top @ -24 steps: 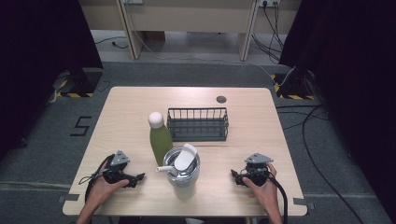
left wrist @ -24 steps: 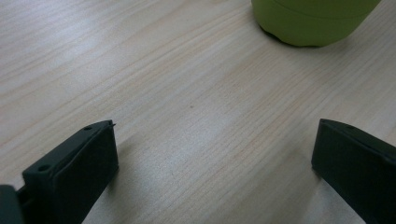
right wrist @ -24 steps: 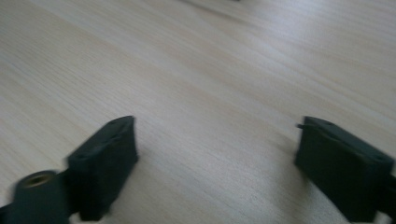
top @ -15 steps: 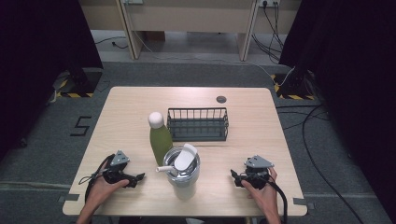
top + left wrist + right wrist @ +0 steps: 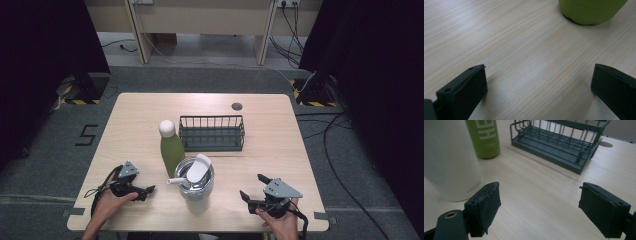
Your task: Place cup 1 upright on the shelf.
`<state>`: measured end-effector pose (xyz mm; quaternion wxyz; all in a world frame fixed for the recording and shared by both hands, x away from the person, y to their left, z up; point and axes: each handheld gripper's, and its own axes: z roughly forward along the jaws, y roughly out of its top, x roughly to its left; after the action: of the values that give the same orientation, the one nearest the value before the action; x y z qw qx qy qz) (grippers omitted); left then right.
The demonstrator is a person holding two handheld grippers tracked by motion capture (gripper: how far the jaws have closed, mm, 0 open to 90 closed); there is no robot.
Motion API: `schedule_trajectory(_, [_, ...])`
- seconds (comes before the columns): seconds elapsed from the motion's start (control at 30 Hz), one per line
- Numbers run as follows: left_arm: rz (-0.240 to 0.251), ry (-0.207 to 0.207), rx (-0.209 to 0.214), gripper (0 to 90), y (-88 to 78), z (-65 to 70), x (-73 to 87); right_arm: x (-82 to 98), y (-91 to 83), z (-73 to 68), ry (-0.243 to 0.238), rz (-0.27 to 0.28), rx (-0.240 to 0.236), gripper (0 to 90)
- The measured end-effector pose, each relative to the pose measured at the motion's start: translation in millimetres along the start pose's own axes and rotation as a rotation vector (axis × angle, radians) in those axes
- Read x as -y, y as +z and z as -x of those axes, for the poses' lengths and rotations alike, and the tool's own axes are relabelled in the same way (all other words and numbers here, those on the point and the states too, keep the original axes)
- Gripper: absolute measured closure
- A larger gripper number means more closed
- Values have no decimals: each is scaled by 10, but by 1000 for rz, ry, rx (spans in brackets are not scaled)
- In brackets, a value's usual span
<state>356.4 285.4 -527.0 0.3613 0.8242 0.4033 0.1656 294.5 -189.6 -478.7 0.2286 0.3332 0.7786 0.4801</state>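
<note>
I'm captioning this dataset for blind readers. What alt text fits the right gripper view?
Two black jaws of the right hand-held gripper stand wide apart over a light wooden table with nothing between them. Ahead stand a white tumbler at left, a green bottle behind it, and a dark wire rack.

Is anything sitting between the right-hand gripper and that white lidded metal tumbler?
Nothing visible: only bare wooden table lies between the right gripper and the white lidded metal tumbler.
</note>
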Motion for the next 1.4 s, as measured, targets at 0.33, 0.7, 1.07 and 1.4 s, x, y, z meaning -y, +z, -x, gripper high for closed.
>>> schedule_trajectory(0.33, [0,0,0,0,0,0,0,-33,4,-255,-16,60,-118,175])
schedule_trajectory(0.7, [-1,0,2,0,-1,-2,0,-101,144,-552,-58,100,-246,176])
schedule_trajectory(1.07, [0,0,1,0,0,-1,0,-104,405,-743,-72,102,-316,149])
schedule_trajectory(1.4, [0,0,1,0,0,0,0,-96,616,-830,-104,86,-311,151])
